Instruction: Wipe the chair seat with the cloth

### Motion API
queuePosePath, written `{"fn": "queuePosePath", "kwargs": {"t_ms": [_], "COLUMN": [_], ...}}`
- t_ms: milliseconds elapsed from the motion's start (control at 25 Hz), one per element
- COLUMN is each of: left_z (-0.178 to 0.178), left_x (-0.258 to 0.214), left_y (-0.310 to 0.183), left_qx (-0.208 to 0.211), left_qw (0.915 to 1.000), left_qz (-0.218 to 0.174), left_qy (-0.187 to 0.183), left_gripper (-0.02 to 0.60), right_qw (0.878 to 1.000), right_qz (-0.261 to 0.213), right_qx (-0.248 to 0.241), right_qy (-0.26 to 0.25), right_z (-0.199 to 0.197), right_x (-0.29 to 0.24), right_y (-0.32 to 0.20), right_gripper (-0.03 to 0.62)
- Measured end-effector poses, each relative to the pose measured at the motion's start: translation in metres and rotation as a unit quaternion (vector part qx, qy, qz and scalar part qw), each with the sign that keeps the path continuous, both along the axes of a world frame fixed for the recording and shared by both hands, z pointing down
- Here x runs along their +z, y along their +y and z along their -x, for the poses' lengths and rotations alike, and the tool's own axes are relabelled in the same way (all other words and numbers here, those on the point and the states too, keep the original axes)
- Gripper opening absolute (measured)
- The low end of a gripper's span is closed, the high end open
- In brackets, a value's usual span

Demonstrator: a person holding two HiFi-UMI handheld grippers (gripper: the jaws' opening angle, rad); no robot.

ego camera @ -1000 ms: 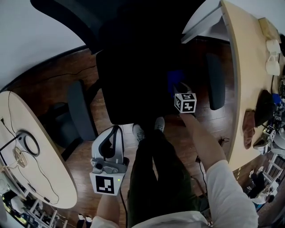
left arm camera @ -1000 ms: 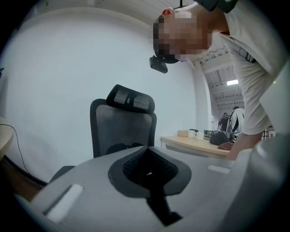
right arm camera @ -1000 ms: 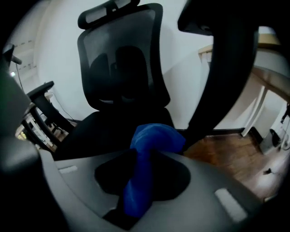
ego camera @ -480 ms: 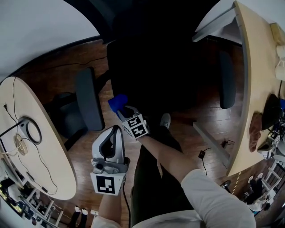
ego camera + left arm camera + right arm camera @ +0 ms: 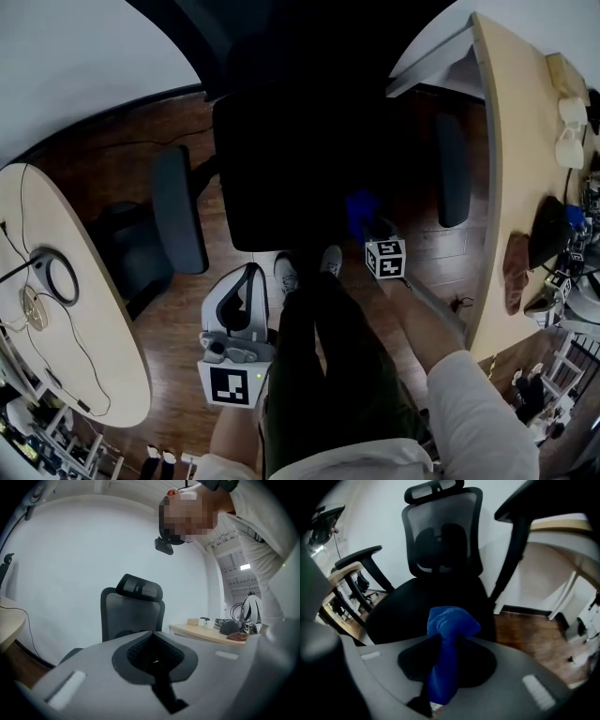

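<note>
Your right gripper (image 5: pixel 440 679) pinches a bunched blue cloth (image 5: pixel 449 630) between its jaws, at the front right corner of the black padded chair seat (image 5: pixel 281 178). Your left gripper (image 5: pixel 154 660), jaws pressed together on nothing, hangs beside your leg over the dark wooden plank floor (image 5: pixel 122 169). Grey armrests (image 5: pixel 178 220) flank the seat, and a black mesh backrest (image 5: pixel 440 531) rises behind it against a white wall (image 5: pixel 61 573). Pale wooden desks (image 5: pixel 511 187) stand on either side.
</note>
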State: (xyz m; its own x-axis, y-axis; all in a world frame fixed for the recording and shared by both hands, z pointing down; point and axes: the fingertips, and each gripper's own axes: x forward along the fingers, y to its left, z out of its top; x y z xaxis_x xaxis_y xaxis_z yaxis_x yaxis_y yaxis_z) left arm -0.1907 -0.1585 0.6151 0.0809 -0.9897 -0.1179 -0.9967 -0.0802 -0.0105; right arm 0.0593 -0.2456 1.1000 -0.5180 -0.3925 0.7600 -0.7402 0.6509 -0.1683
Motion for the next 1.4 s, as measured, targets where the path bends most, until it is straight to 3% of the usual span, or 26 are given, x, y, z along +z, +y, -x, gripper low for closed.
{"fn": "queuePosePath", "kwargs": {"t_ms": [160, 240, 360, 480, 560, 680, 760, 880, 920, 1160, 1280, 1400], "left_z": [-0.022, -0.027, -0.027, -0.011, -0.009, -0.030, -0.048, -0.081, -0.092, -0.148, -0.168, -0.173], "left_x": [-0.007, -0.011, -0.025, -0.071, -0.127, -0.217, -0.255, -0.281, -0.296, -0.391, -0.412, -0.422], "left_y": [-0.004, -0.006, 0.003, 0.007, 0.008, 0.039, 0.074, 0.132, 0.151, 0.206, 0.226, 0.239], "left_qx": [0.018, 0.022, 0.015, -0.014, -0.013, -0.006, -0.025, -0.059, -0.061, -0.048, -0.025, -0.007], "left_qw": [0.9998, 0.9997, 0.9997, 0.9996, 0.9997, 0.9996, 0.9984, 0.9959, 0.9953, 0.9887, 0.9871, 0.9851], "left_qz": [-0.002, -0.003, 0.011, 0.010, -0.009, -0.027, -0.031, -0.027, -0.045, -0.123, -0.130, -0.152], "left_qy": [-0.003, -0.012, -0.014, 0.023, 0.017, -0.010, -0.039, -0.064, -0.061, -0.071, -0.090, -0.080], "left_gripper": [0.011, 0.011, 0.011, 0.011, 0.011, 0.011, 0.011, 0.011, 0.011, 0.009, 0.009, 0.009], "right_qw": [0.999, 0.999, 0.997, 0.990, 0.980, 0.965, 0.940, 0.879, 0.861, 0.785, 0.765, 0.764], "right_qz": [-0.008, -0.005, -0.013, -0.052, -0.088, -0.138, -0.216, -0.360, -0.390, -0.496, -0.522, -0.525], "right_qx": [0.036, 0.047, 0.065, 0.070, 0.059, 0.046, 0.028, -0.009, -0.014, -0.045, -0.045, -0.038], "right_qy": [0.027, 0.014, -0.030, -0.113, -0.169, -0.219, -0.264, -0.314, -0.327, -0.368, -0.375, -0.373], "right_z": [-0.084, -0.089, -0.061, -0.002, 0.033, 0.041, 0.033, -0.003, -0.019, -0.075, -0.090, -0.096], "right_x": [0.001, -0.005, -0.049, -0.150, -0.249, -0.419, -0.527, -0.657, -0.692, -0.855, -0.885, -0.884], "right_y": [-0.018, -0.019, -0.011, -0.014, -0.017, 0.015, 0.038, 0.078, 0.099, 0.203, 0.241, 0.258], "right_gripper": [0.094, 0.094, 0.092, 0.092, 0.092, 0.092, 0.092, 0.094, 0.094, 0.095, 0.095, 0.097]}}
